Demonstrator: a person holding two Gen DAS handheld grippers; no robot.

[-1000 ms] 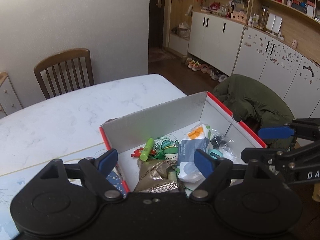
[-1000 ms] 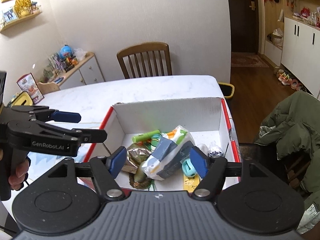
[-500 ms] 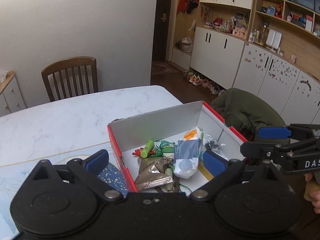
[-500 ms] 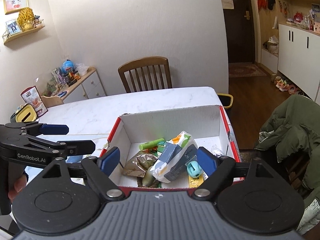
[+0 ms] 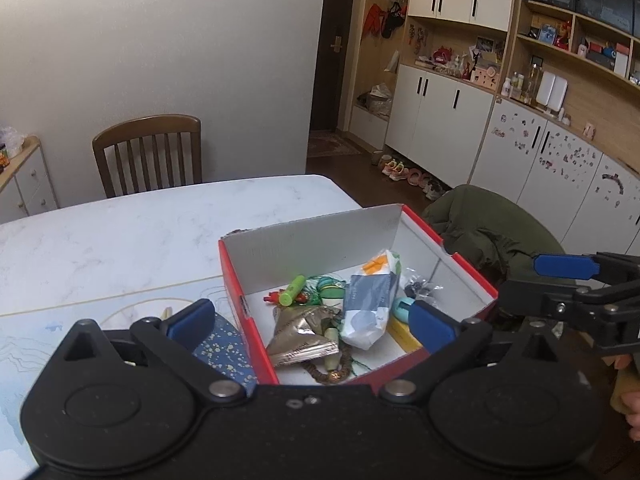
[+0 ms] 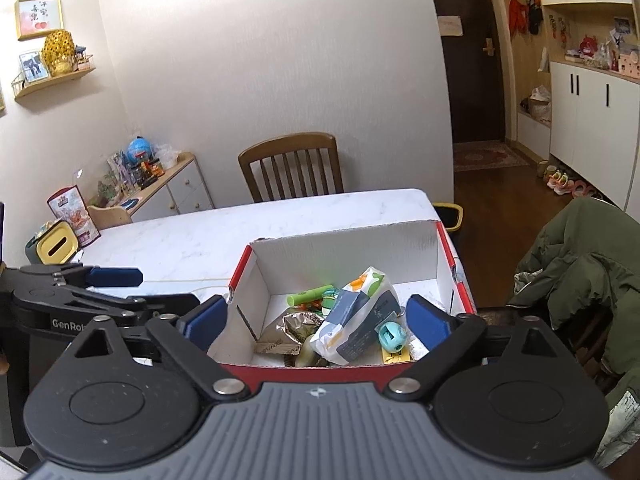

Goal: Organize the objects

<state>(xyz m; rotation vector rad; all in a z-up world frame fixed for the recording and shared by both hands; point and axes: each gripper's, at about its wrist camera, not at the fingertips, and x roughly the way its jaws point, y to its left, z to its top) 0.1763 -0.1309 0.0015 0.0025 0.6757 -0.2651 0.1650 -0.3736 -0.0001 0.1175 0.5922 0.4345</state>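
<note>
While both grippers are held above the near edge of the table point(image 5: 132, 236), nothing is gripped by either. The left gripper point(image 5: 312, 322) is seen with its blue pads spread wide apart, and the right gripper point(image 6: 318, 318) is spread just as wide — the open box point(image 6: 456, 268) is framed between the pads in both views.

The red-sided, white-lined box is set at the table's right end, its long axis running away from the cameras toward the wooden chair point(image 6: 292, 166). Inside it, a white and grey-blue pouch point(image 5: 370, 300) is laid on top of the pile, its long axis pointed up and away toward the far wall of the box, the orange-and-green end raised. A green marker point(image 5: 292, 290) is laid to its left, tilted toward the far right corner. A crumpled gold foil packet point(image 5: 304, 334) is seen at the near left, and a small teal ball point(image 6: 392, 336) just beside the pouch on the right. A yellow strip point(image 5: 404, 334) is laid along the near right wall.

Beside the box on the left, a dark blue speckled item point(image 5: 224, 350) is partly hidden by the left gripper's pad. A green jacket point(image 6: 580, 264) is draped over a chair to the right.
</note>
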